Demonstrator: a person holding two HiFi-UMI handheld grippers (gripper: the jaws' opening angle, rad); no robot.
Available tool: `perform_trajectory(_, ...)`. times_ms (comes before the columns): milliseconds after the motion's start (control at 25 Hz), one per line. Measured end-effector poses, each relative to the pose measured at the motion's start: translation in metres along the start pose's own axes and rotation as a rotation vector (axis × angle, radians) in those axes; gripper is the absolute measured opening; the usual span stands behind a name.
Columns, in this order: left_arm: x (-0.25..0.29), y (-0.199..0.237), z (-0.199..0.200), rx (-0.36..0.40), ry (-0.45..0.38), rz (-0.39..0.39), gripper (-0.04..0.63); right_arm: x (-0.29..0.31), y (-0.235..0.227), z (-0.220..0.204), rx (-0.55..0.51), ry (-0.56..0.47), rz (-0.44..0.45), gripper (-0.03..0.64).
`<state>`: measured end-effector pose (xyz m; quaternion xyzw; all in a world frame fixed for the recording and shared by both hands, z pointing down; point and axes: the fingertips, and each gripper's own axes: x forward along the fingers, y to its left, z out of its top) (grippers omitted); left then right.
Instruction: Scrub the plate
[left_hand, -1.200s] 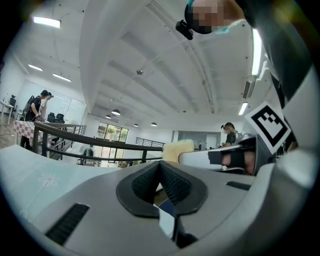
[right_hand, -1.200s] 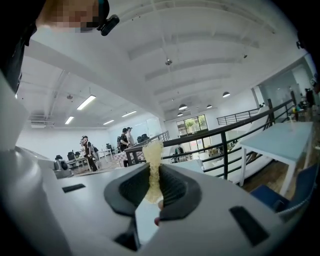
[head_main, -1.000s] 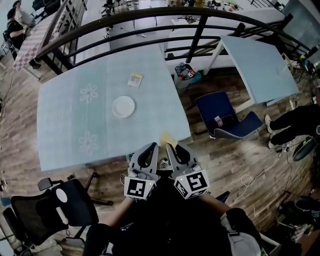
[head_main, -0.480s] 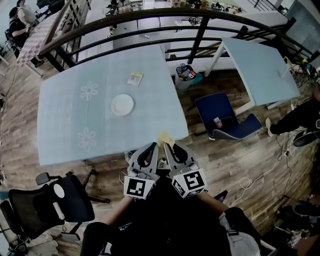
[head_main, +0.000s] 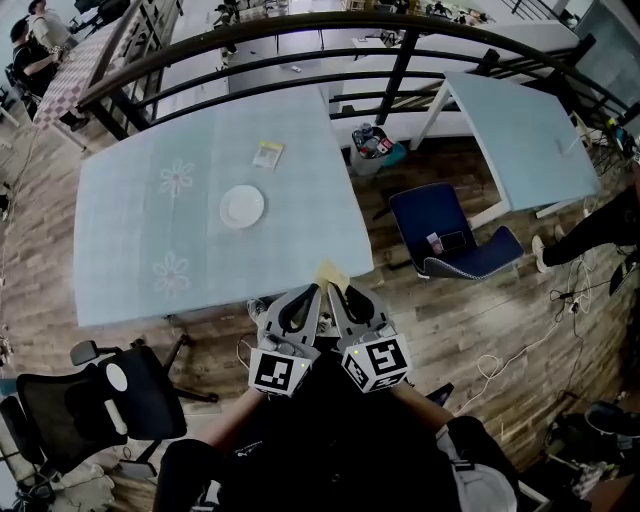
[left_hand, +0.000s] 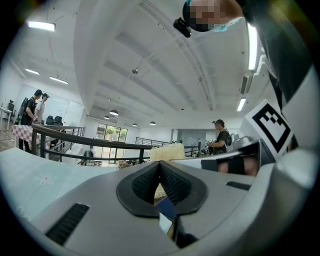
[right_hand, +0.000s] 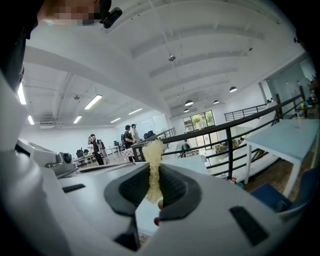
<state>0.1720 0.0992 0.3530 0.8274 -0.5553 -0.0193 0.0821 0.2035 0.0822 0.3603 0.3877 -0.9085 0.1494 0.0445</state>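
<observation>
The plate (head_main: 242, 207) lay near the middle of the pale-blue bench (head_main: 130, 260), with a small card (head_main: 267, 155) just beyond it. Both grippers hung side by side off the bench's near edge, well apart from the plate. The right gripper (head_main: 340, 292) had its fingers clamped on a yellow sponge (right_hand: 153, 155), which stuck up past their tips. The left gripper (head_main: 310, 292) had its fingers pressed together, holding nothing. A blue chair (head_main: 440, 235) stood to the right of the bench.

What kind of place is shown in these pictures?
Probably an open-plan office or workshop: a cloth-covered table, a wheeled office chair, and a black railing with more desks beyond.
</observation>
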Motion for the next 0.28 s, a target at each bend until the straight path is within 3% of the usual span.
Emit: perform_trajectory(280,0.0013,0.0050,-0.0028,-0.008,0.006,0.022,0.009,0.0052,-0.0013,-0.0064,0.023,0.016,0.016,0.049)
